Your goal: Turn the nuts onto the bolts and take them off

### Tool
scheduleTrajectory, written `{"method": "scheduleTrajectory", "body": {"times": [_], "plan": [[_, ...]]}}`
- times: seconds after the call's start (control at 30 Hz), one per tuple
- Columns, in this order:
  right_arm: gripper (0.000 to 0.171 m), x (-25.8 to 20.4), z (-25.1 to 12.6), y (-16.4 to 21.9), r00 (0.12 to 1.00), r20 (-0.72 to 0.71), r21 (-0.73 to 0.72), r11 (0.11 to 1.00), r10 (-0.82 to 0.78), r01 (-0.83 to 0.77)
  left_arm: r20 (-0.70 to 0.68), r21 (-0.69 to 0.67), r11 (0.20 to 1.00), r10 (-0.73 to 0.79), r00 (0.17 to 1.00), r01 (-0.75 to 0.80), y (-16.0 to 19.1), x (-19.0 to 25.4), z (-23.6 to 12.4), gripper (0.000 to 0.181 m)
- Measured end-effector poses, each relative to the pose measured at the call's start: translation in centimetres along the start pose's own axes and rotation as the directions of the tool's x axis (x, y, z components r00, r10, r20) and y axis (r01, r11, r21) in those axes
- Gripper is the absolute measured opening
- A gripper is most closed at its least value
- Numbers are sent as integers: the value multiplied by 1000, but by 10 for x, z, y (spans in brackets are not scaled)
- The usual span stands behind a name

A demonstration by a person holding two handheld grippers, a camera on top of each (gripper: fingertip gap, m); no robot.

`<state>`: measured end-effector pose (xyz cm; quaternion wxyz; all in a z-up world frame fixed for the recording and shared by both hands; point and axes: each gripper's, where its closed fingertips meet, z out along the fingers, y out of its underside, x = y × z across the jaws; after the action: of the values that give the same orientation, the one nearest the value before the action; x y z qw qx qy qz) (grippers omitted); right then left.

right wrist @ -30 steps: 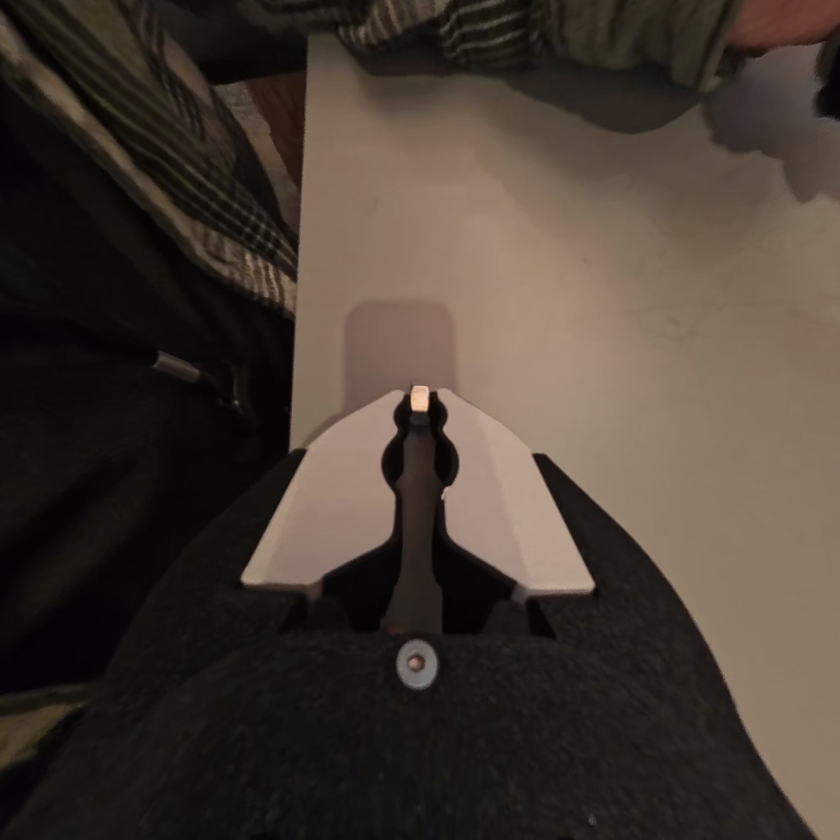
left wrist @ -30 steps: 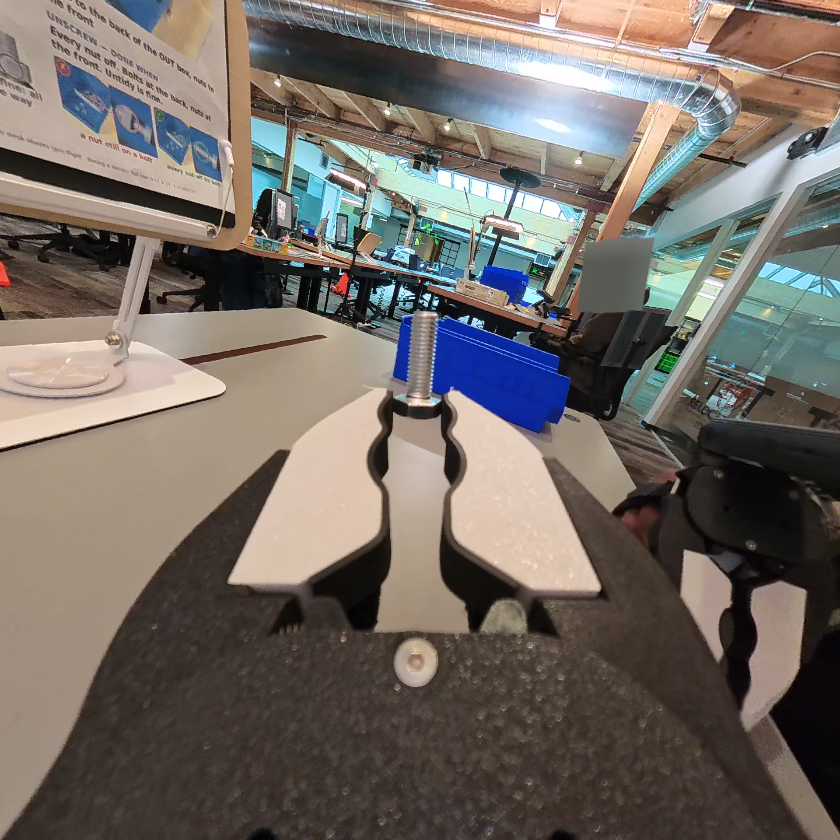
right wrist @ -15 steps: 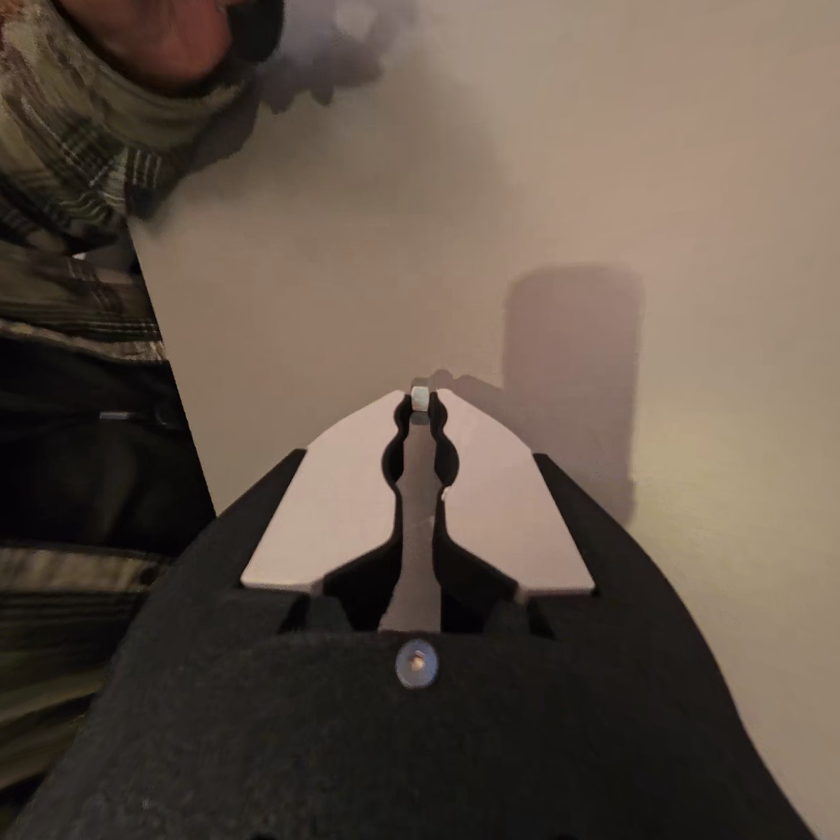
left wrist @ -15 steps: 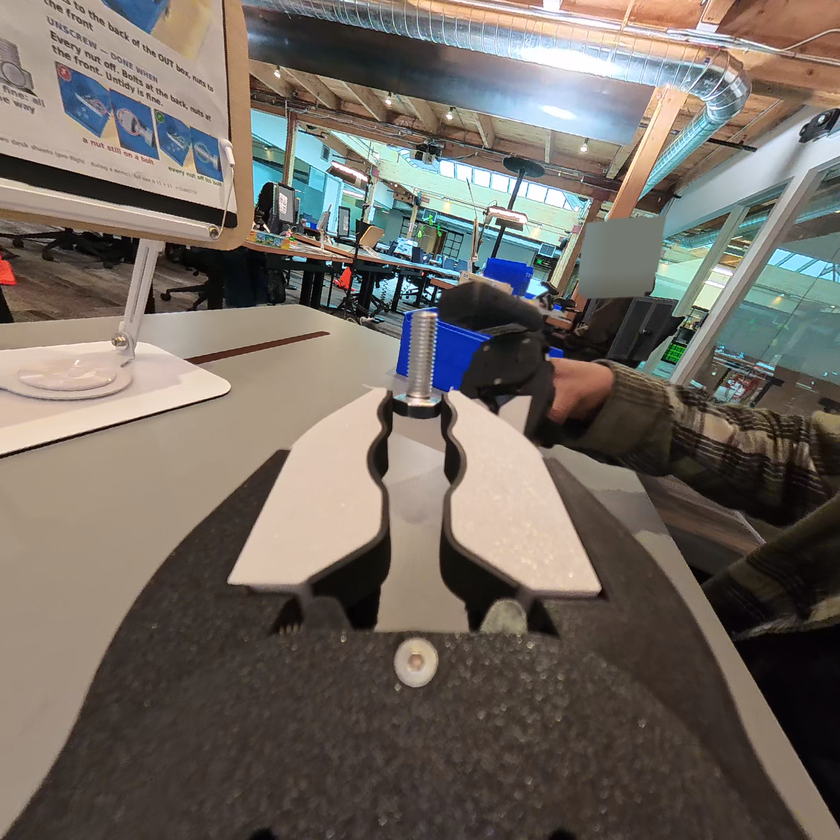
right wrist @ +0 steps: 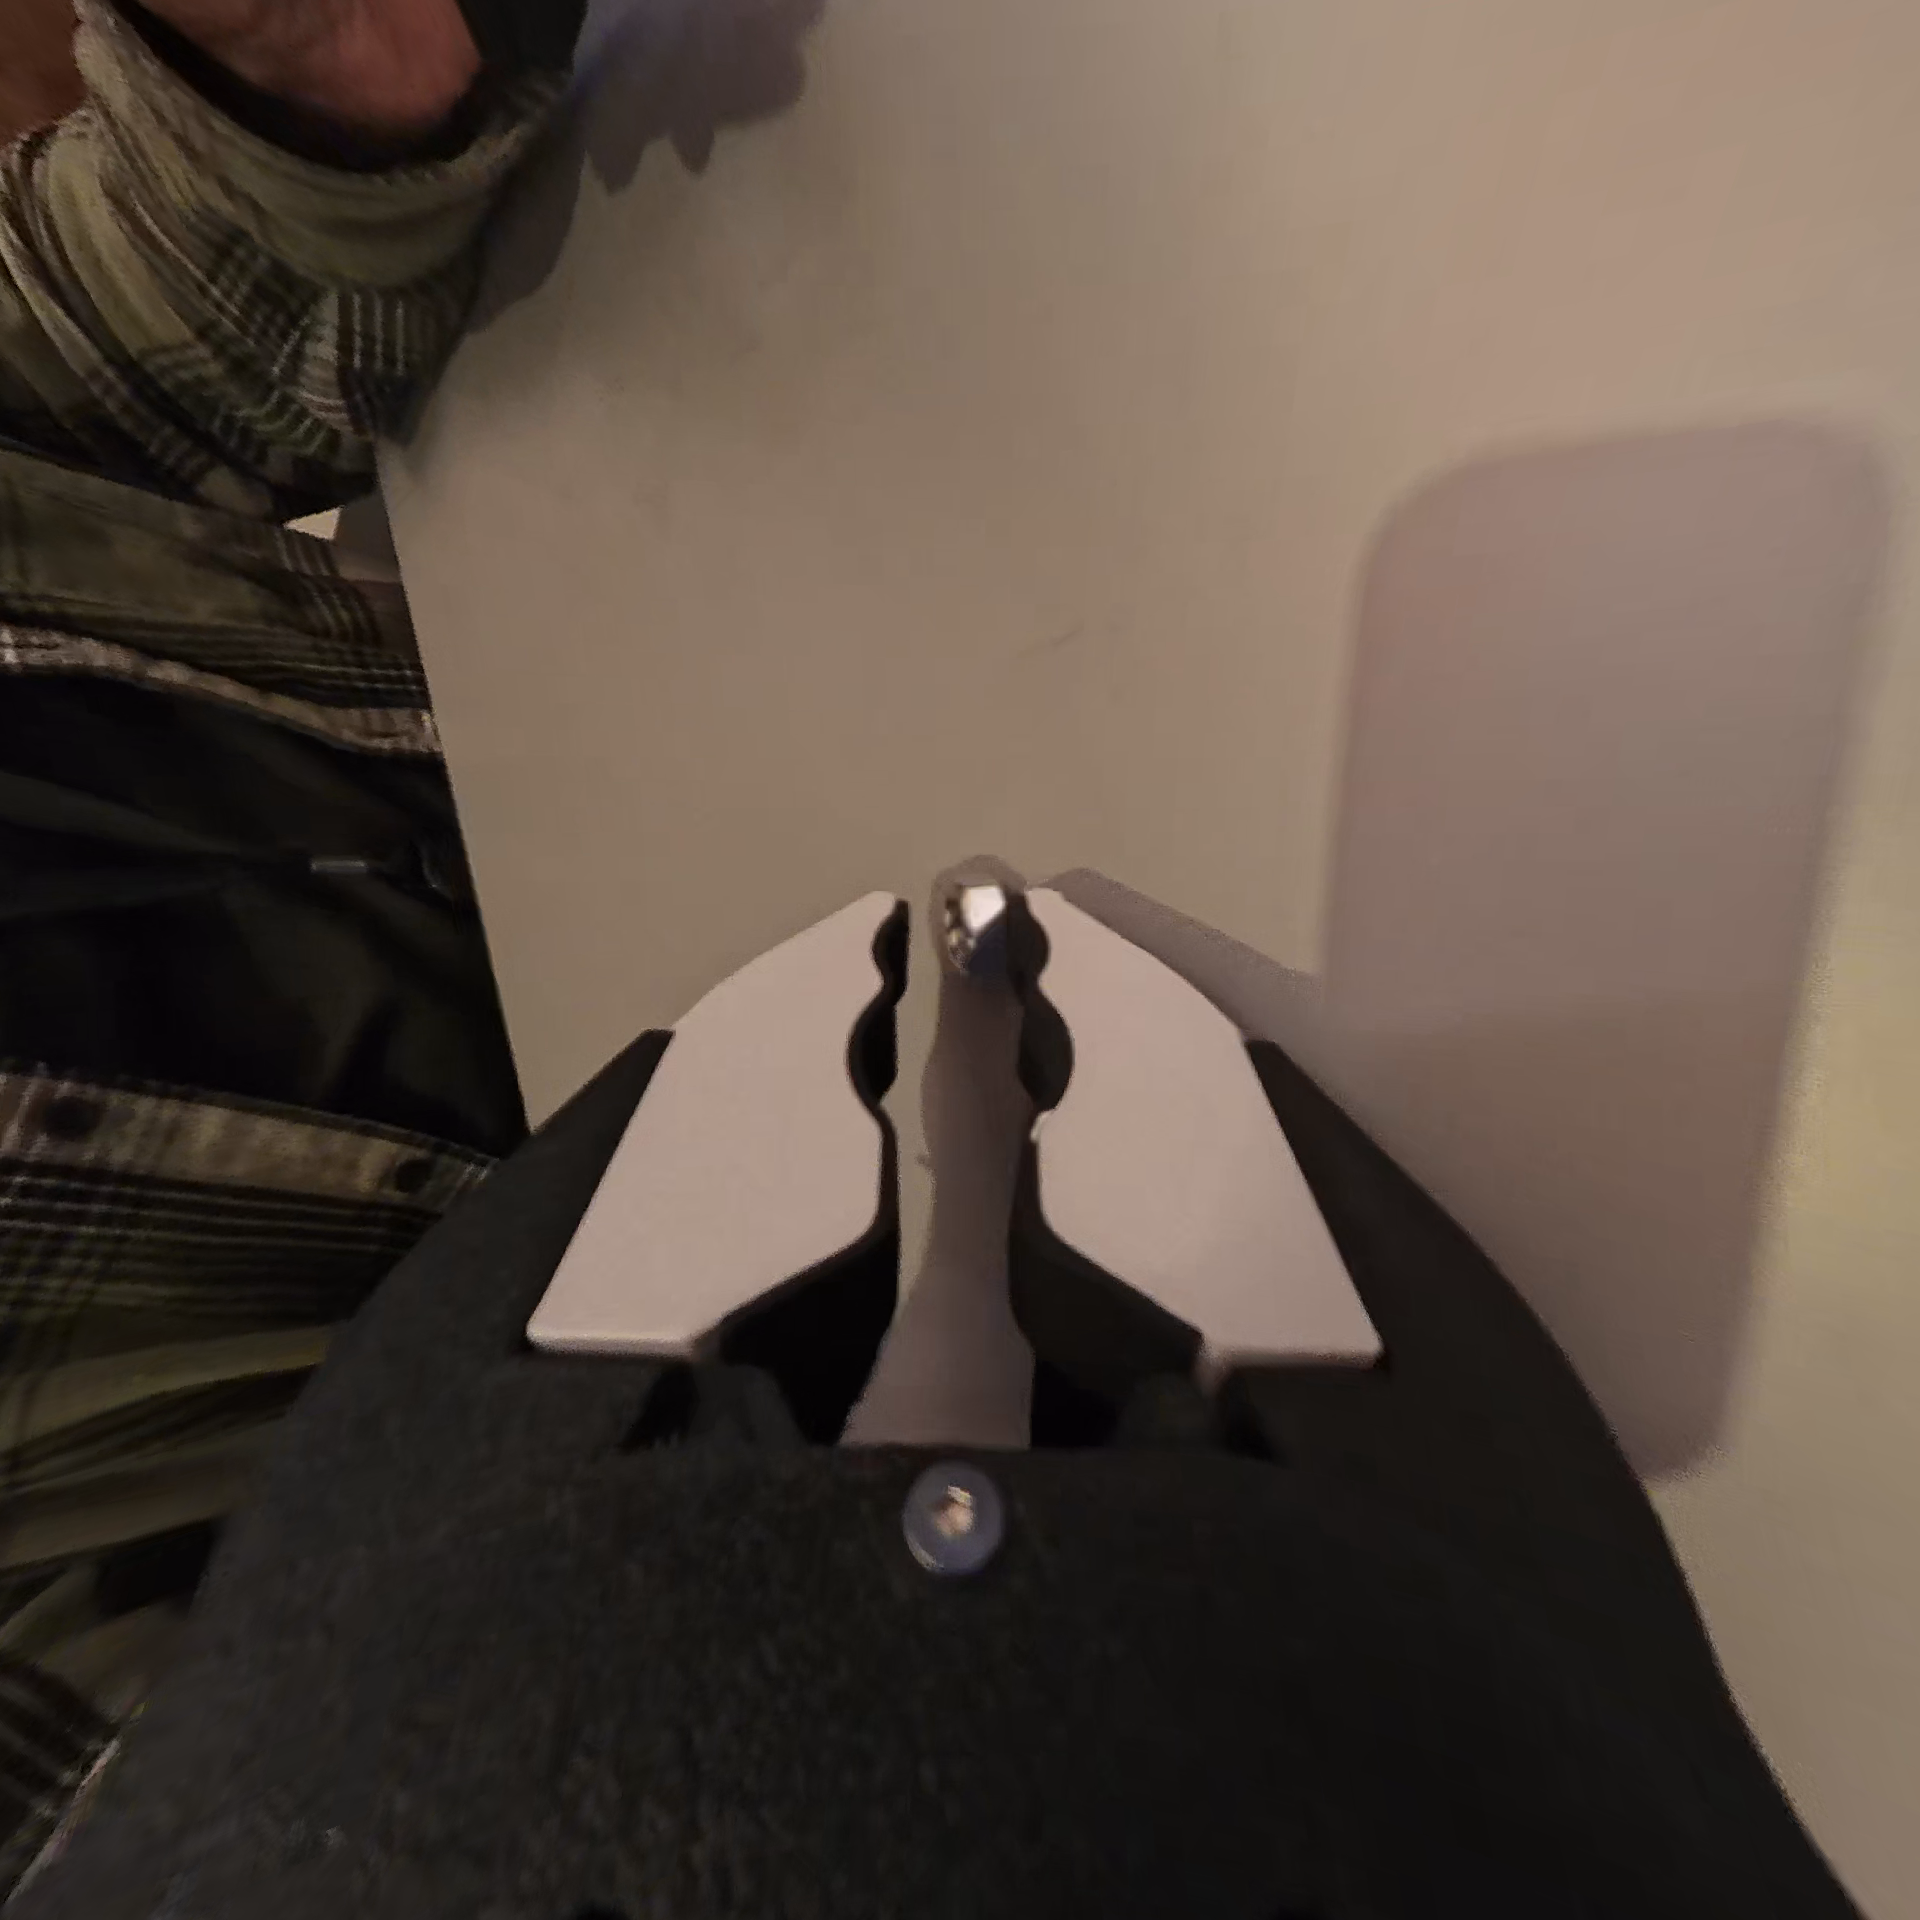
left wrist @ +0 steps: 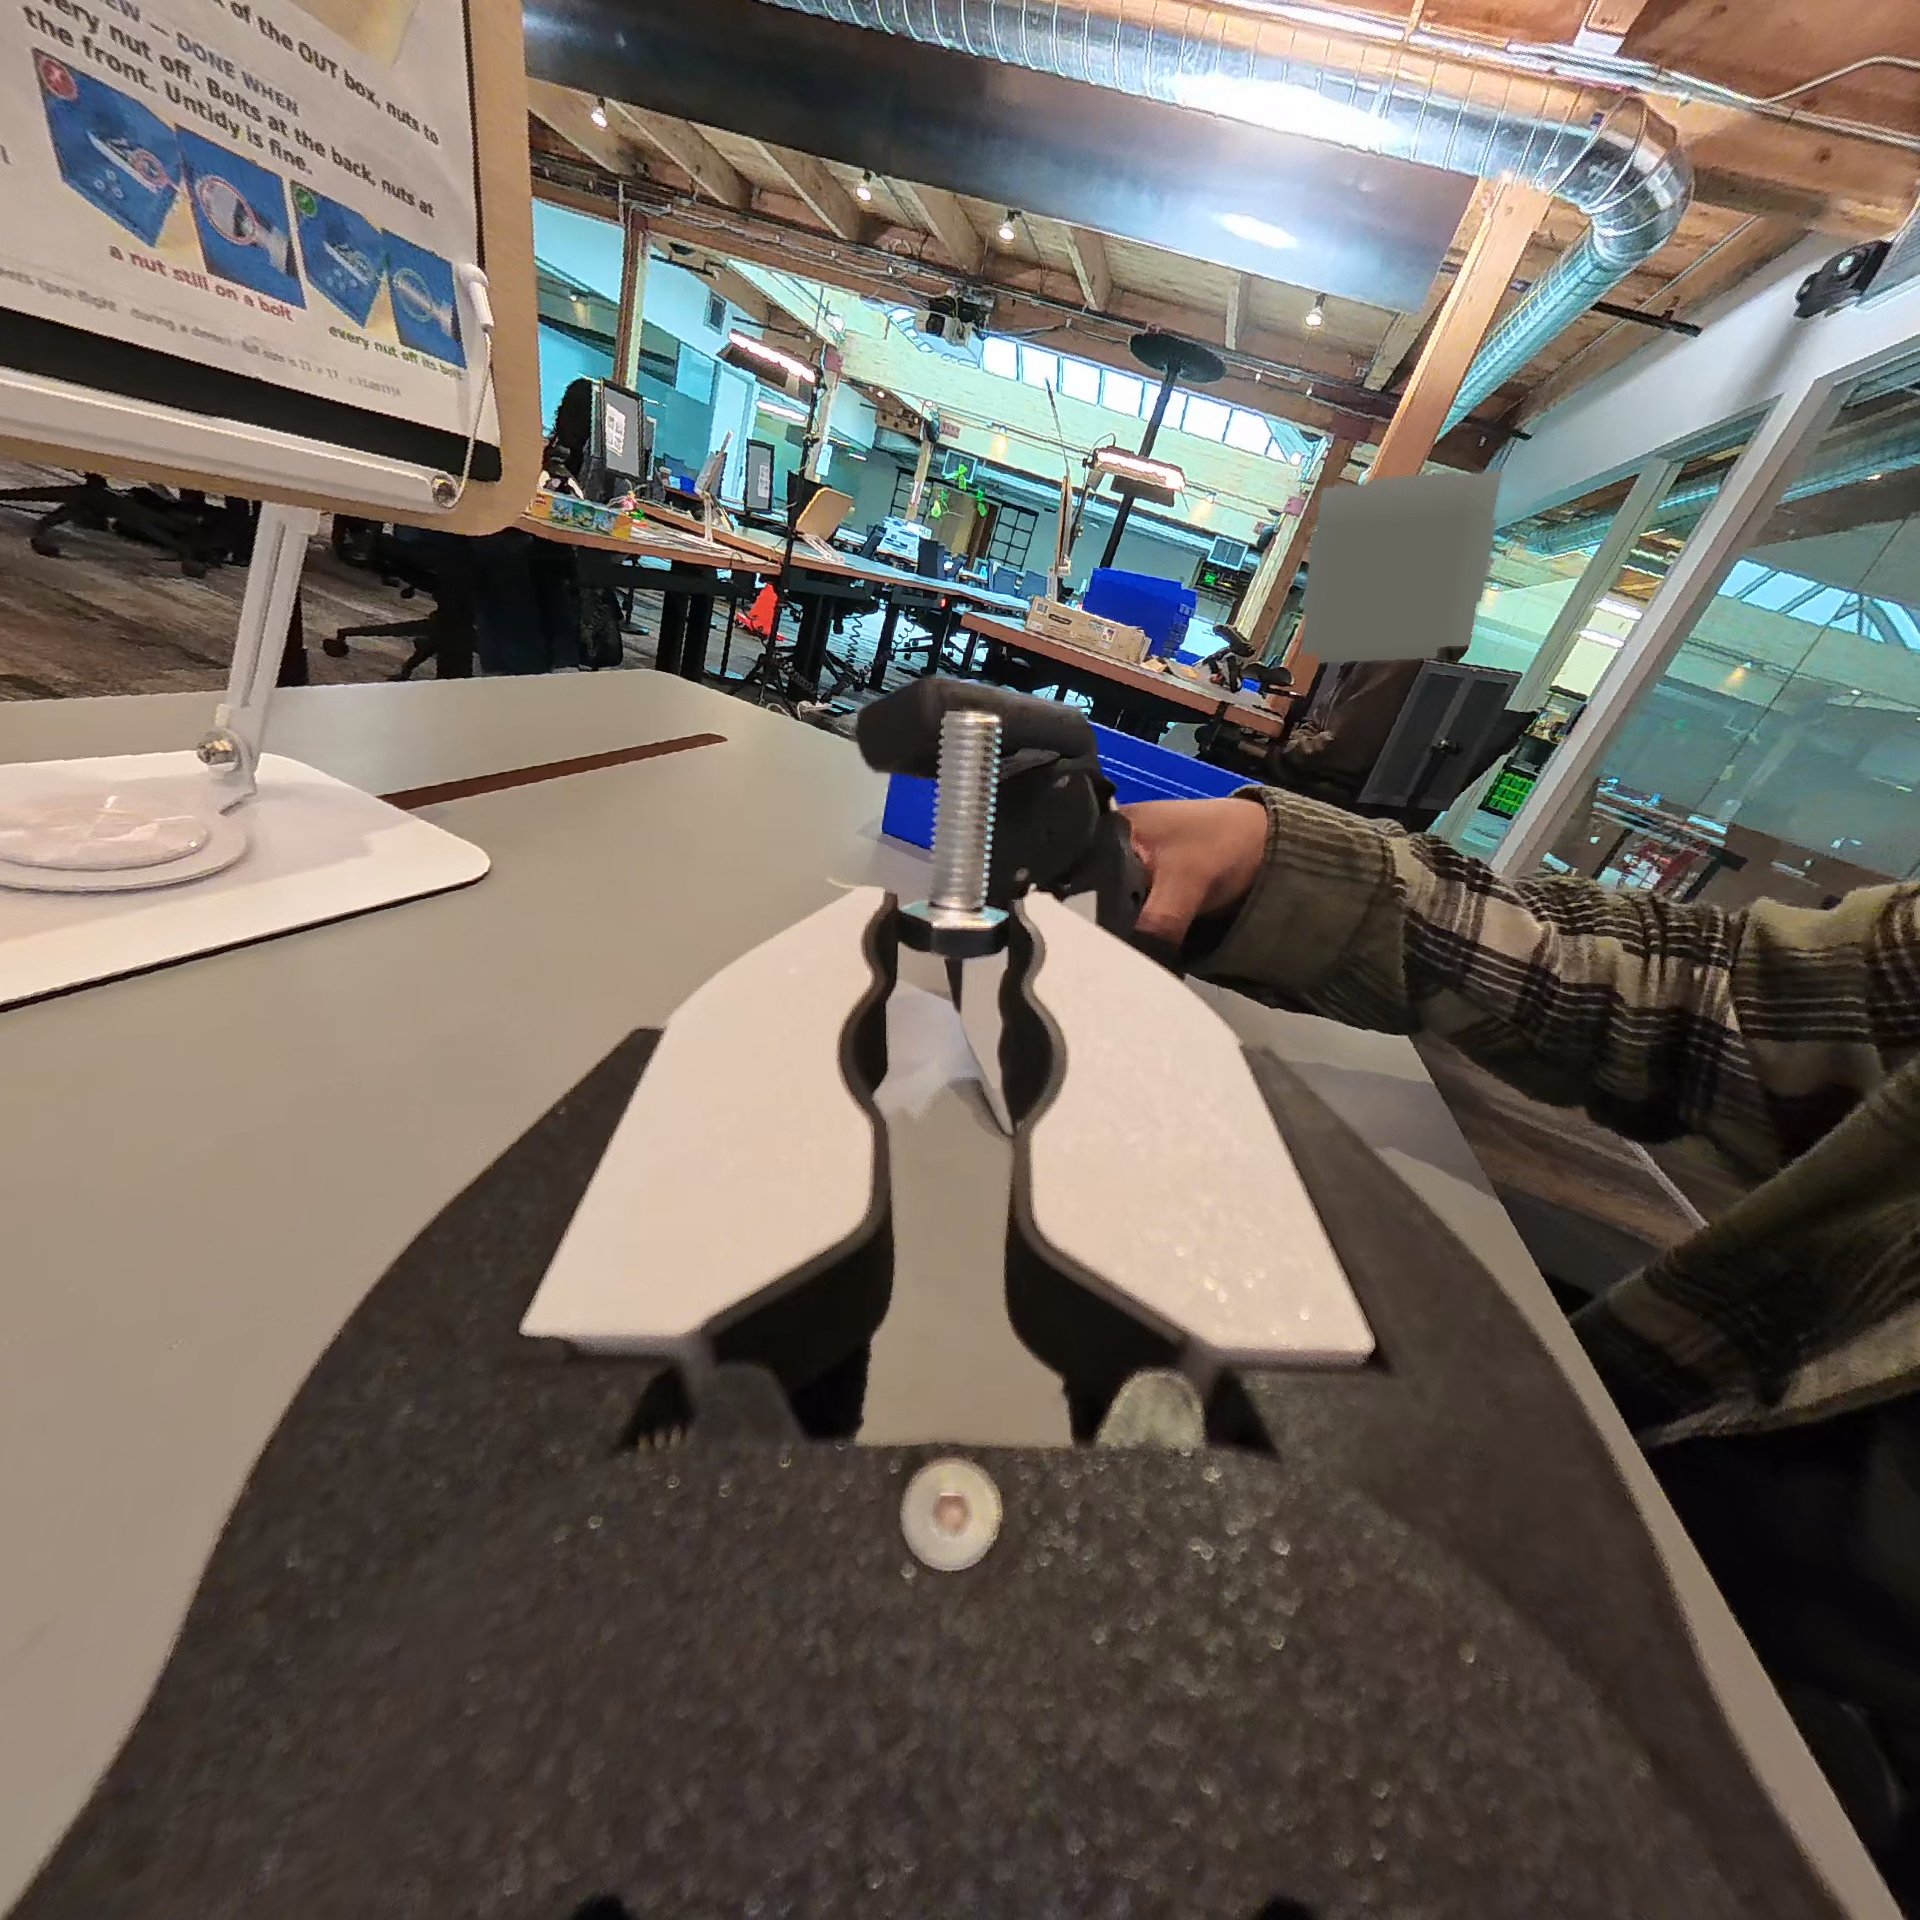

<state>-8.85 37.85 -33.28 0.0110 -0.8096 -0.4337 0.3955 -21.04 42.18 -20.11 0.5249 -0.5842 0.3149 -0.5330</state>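
Note:
My left gripper (left wrist: 951, 914) is shut on the hex head of a silver bolt (left wrist: 966, 810), which stands upright with its thread pointing up, above the grey table (left wrist: 468, 1091). My right gripper (right wrist: 961, 914) points down at the table (right wrist: 1039, 416) and holds a small silver nut (right wrist: 974, 925) at its tips. The nut is tilted and blurred and lies against the right finger. In the left wrist view the right gripper's black body (left wrist: 1049, 800) is just behind the bolt, held by a hand in a plaid sleeve (left wrist: 1507, 966).
A blue bin (left wrist: 1164, 774) stands at the table's far edge behind the bolt. A white stand (left wrist: 208, 862) with an instruction sheet (left wrist: 239, 208) stands at the left. The table's edge and my plaid-clad body (right wrist: 208, 935) are at the left of the right wrist view. My right fingertips sit around 20 cm from my left ones.
The right gripper has swung from the table's near edge up to right behind the bolt. Its jaws stand slightly wider and the nut has tilted. The left gripper and bolt have hardly moved.

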Motion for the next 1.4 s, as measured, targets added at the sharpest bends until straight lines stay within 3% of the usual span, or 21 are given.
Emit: {"method": "scheduleTrajectory", "body": {"times": [0.17,0.33,0.53,0.73,1.1,1.4], "plan": [[34,13,-20,-7,978,-186,79,990,-98,114,-3,-2,1000,-1,1000,1,1,1,0,19],[34,7,-54,-17,842,-503,225,911,-196,346,10,-13,1000,23,1000,-23,1,1,1,19],[20,0,-37,-1,632,-683,17,857,-366,516,23,-46,999,24,999,-23,6,-2,2,19],[22,13,-14,-3,714,-597,12,886,-365,464,45,-69,996,53,998,-50,9,-6,1,19],[17,20,-7,-1,743,-569,17,897,-354,441,25,-116,990,80,996,-77,19,-5,4,19],[17,-64,-46,-74,864,-369,350,809,-344,472,-38,-222,960,164,986,-169,39,9,14,19]]}}
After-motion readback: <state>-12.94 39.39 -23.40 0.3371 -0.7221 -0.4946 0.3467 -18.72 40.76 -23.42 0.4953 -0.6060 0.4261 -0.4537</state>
